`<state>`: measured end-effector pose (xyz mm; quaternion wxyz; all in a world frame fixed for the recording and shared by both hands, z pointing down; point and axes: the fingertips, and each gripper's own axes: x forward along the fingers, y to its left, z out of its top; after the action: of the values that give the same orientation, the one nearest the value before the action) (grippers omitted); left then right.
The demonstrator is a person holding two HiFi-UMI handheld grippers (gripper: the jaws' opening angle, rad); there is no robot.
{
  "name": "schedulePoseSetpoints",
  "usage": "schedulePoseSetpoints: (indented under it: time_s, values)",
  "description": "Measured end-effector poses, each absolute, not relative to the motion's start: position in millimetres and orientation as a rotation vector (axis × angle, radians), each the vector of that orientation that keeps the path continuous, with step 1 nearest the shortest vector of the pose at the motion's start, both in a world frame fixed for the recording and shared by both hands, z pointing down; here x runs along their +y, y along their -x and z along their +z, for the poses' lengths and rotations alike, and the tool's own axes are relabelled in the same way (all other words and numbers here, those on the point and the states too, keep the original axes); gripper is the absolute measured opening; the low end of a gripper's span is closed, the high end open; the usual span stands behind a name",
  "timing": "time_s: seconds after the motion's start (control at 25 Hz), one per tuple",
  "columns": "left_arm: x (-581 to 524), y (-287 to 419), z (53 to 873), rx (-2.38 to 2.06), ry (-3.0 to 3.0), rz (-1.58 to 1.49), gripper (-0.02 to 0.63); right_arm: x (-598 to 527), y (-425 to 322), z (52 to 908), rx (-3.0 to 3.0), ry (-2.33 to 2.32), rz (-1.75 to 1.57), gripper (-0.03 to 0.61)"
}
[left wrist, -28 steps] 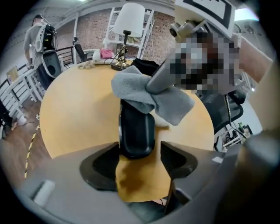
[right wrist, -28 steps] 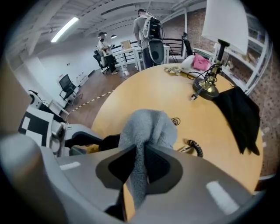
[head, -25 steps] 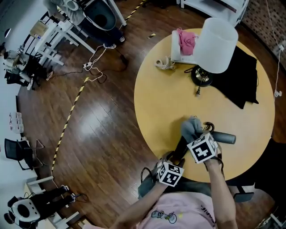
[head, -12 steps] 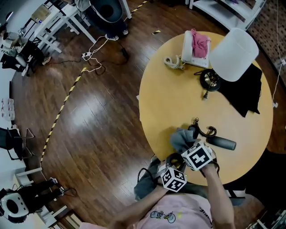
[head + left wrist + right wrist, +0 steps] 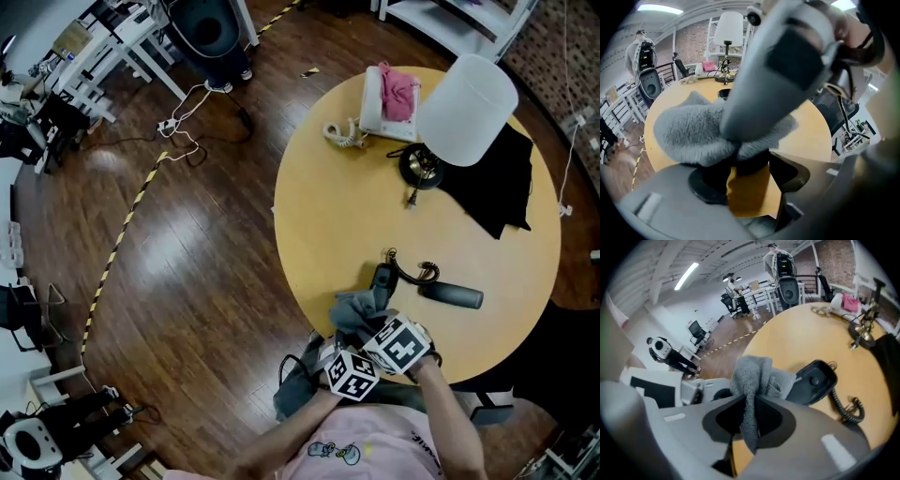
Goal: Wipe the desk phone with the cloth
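Right gripper (image 5: 749, 404) is pressed shut on the grey cloth (image 5: 752, 371); left gripper (image 5: 749, 167), its jaws just closing, pinches the near end of the black handset (image 5: 813, 380). This handset lies just ahead and right of the cloth, touching it, long axis running away from both grippers.

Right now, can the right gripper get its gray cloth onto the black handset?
Probably yes: the right gripper, shut on the gray cloth, sits right beside the black handset, and nothing stands between them.
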<state>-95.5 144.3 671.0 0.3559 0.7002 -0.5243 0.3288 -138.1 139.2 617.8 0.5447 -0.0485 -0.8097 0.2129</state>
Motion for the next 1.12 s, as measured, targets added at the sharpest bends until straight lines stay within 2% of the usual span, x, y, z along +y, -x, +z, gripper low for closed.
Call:
schedulePoseSetpoints:
  time_s: [0.12,0.24,0.52,0.68,0.8,0.88,1.12]
  values:
    - [143.1,93.5,668.2,-1.359,-1.799,0.848,0.267,137.2,121.0,595.5,-1.945,0.147,0.614,0.058]
    - [142.6,94.6,667.7,-1.345,-1.795,0.851,0.267,99.5,92.3,570.3,-2.048,-0.012,0.665,0.058]
    - [142.7,95.9,660.4,-1.190,-1.855,0.785,0.266,28.8,-81.3,587.2,-2.012,-0.785,0.998,0.058]
    - [137.1,104.0,632.3,-1.186,-1.893,0.663,0.267,28.0,-140.4,618.8,-1.990,-1.071,1.103,0.066]
    - [124.4,109.6,608.5,-1.241,-1.921,0.653,0.267,22.4,-157.7,650.2,-1.937,-1.154,1.057,0.092]
    - [116.5,109.9,593.7,-1.263,-1.944,0.663,0.267,22.5,-157.7,658.2,-1.923,-1.173,1.036,0.150]
    - [89.2,80.0,559.1,-1.256,-2.088,0.732,0.267,19.3,-156.2,657.0,-1.946,-1.168,0.944,0.178]
